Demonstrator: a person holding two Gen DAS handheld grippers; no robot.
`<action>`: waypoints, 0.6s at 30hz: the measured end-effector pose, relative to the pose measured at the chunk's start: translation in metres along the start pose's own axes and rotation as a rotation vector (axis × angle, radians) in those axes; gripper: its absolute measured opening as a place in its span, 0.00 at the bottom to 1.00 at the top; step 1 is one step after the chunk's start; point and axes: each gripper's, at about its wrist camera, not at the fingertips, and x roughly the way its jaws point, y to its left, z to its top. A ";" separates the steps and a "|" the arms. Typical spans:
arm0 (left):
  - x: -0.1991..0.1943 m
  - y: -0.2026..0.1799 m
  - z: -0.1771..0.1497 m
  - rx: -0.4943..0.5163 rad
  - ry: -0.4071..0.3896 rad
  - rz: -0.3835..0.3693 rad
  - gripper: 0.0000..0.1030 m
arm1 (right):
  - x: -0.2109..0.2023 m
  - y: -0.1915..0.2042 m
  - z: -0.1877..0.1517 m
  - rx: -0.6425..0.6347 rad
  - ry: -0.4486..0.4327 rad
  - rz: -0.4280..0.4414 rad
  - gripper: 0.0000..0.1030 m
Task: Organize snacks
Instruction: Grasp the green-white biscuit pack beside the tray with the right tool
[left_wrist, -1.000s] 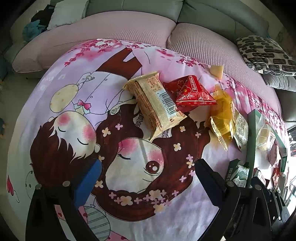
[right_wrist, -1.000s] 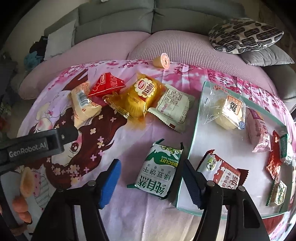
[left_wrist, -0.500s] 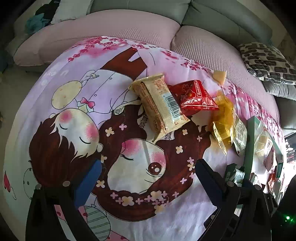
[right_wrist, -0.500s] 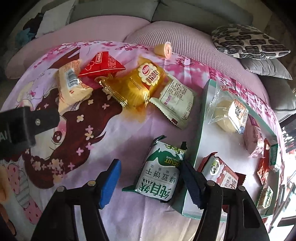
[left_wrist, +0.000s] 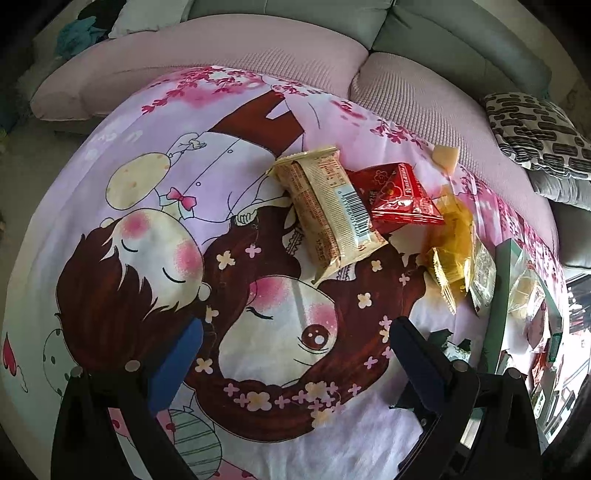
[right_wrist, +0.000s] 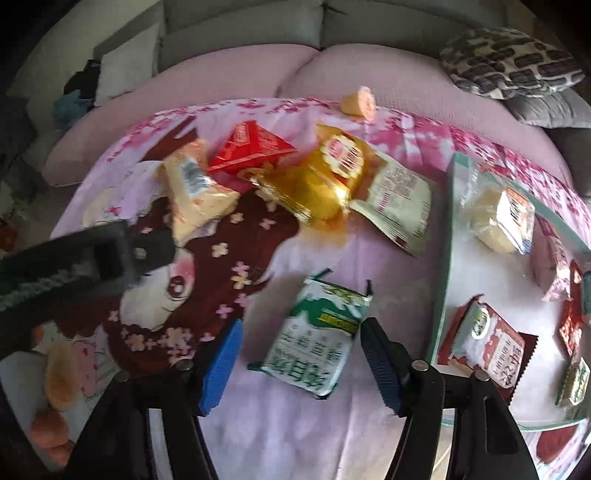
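A pink cartoon-printed cloth (right_wrist: 369, 266) carries loose snacks. A green-and-white biscuit packet (right_wrist: 317, 339) lies between the right gripper's fingers. Beyond it: beige packet (right_wrist: 192, 192), red packet (right_wrist: 255, 147), yellow packet (right_wrist: 325, 177). A green-rimmed tray (right_wrist: 443, 266) sits rightward.

Right view is blurring w/ motion; pkt print beyond the green biscuit pack (right_wrist: 314, 343) is unreadable. Tray (right_wrist: 441, 280) right of it is getting cut off at frame edge, far-side snacks too small to ID.
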 end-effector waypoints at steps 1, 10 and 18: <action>0.001 0.000 0.000 -0.001 0.003 0.003 0.98 | 0.003 -0.003 0.001 0.006 0.006 -0.006 0.60; 0.019 -0.003 0.004 0.012 0.041 0.040 0.98 | 0.012 0.001 0.000 -0.014 0.002 -0.018 0.47; 0.032 -0.012 0.007 0.043 0.065 0.084 0.98 | 0.020 -0.001 -0.001 -0.039 -0.021 -0.023 0.43</action>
